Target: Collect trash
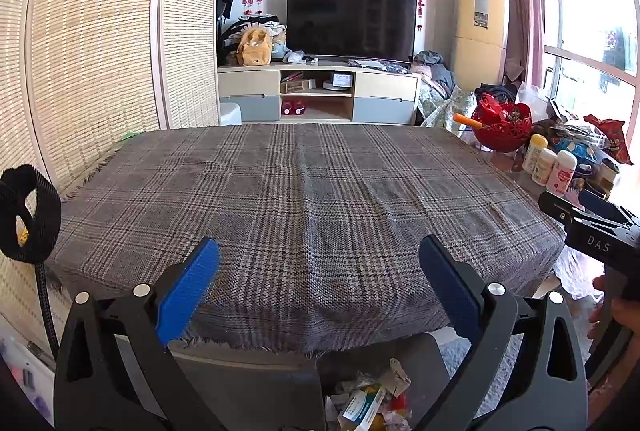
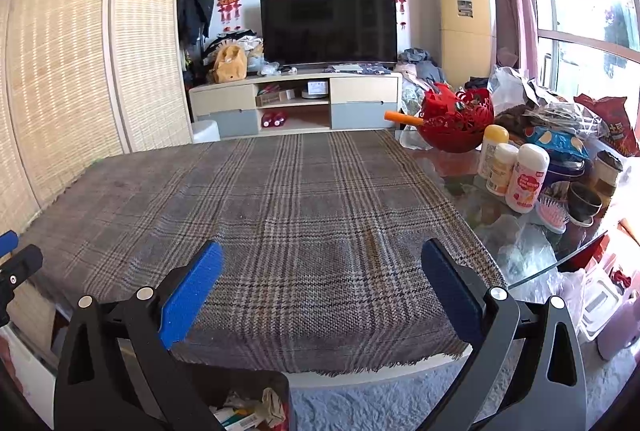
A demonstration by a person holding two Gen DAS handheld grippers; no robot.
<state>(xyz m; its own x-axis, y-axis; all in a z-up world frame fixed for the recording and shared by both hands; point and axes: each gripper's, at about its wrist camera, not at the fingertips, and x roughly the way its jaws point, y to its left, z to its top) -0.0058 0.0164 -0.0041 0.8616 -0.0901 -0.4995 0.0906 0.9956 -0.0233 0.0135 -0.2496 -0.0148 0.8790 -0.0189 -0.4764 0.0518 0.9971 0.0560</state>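
Both grippers, left [image 1: 320, 267] and right [image 2: 322, 269], gape wide, holding nothing, over the near edge of the plaid cloth [image 1: 304, 199]; a bin [image 1: 372, 403] of trash sits below.

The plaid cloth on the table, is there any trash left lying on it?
No, the plaid cloth lies bare, and the crumpled paper and boxes sit in the bin below the table edge.

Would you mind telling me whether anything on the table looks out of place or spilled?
Nothing stands out: the plaid cloth lies flat and bare, the bottles stand upright, and the trash sits in the bin below the table edge.
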